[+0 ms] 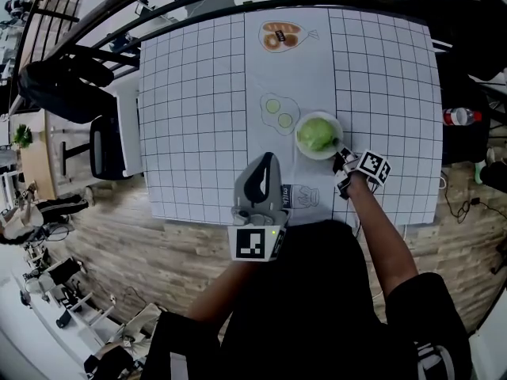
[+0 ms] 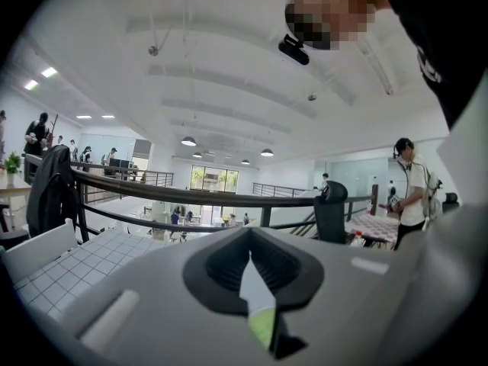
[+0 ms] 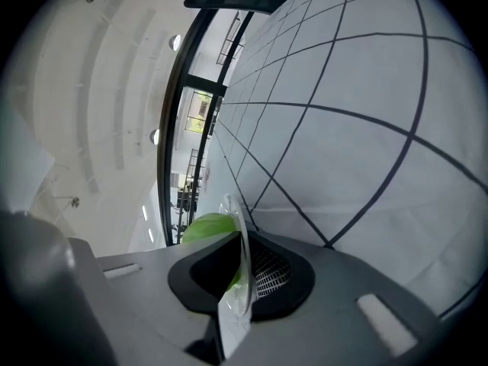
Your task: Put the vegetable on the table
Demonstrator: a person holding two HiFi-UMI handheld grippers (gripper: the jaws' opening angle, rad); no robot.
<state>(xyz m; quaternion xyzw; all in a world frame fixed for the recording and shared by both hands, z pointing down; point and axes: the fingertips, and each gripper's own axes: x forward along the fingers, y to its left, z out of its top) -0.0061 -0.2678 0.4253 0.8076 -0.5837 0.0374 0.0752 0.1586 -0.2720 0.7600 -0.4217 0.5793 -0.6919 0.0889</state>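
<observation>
**Gridded worktop, plate pinched at its rim**

White and ruled in black squares, the worktop stands on a wood-plank floor, and a dark railing runs along its edge beyond the plate. A dark chair stands off the worktop, well to the left of the plate.

The left gripper hangs just left of the plate and nearer the person, apart from it, tips pointing away from the person. In the left gripper view its jaws are pressed together but for a thin slit, with nothing held.

The right gripper reaches in from the plate's near right side. In the right gripper view its jaws pinch the plate's thin, clear-looking rim, one jaw on each face.

The round, pale plate sits right of the worktop's middle. The vegetable, a light green leafy ball, rests on the plate and fills most of it.

Flat drawings mark the worktop: bread well beyond the plate, pale round slices just left of it, a milk carton nearer the person than it.
</observation>
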